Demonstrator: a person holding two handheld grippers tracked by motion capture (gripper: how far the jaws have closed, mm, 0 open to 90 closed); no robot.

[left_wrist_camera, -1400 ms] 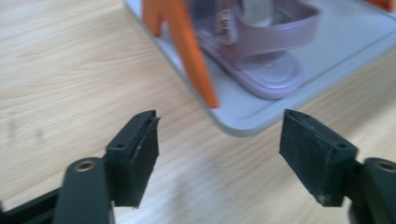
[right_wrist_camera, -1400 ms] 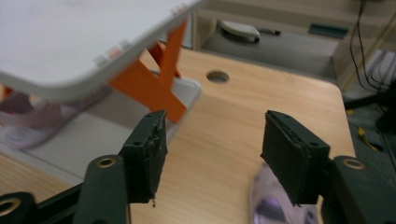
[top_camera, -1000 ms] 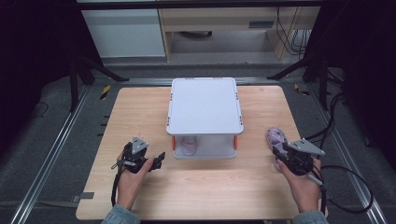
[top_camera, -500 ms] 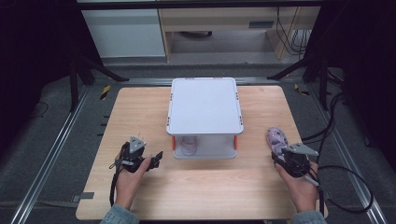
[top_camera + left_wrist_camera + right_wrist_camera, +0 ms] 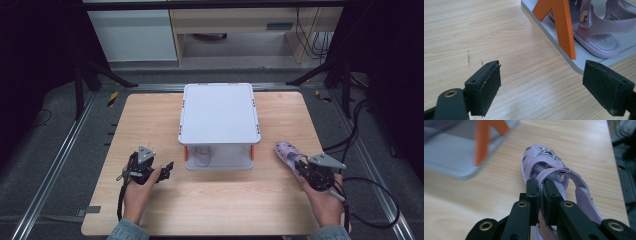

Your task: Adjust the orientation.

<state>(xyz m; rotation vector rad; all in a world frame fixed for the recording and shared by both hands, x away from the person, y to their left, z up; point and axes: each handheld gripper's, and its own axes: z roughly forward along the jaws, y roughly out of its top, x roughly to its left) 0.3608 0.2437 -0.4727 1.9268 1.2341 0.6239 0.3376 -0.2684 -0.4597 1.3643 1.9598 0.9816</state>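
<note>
Since a second ago, my right gripper's jaws have just been closing, and they now pinch a strap. On the left, my left gripper [image 5: 167, 169] rests on the table [image 5: 150, 115], jaws wide apart, beside the grey shelf [image 5: 219, 112]. My right gripper [image 5: 541, 192] clamps the lilac sandal [image 5: 544, 160] lying right of the shelf.

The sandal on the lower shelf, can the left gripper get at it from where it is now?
Probably yes. The left gripper is open, aimed at the shelf's open front. The sandal lies just past the orange post, which partly blocks a straight approach, so coming in beside the post looks best.
</note>
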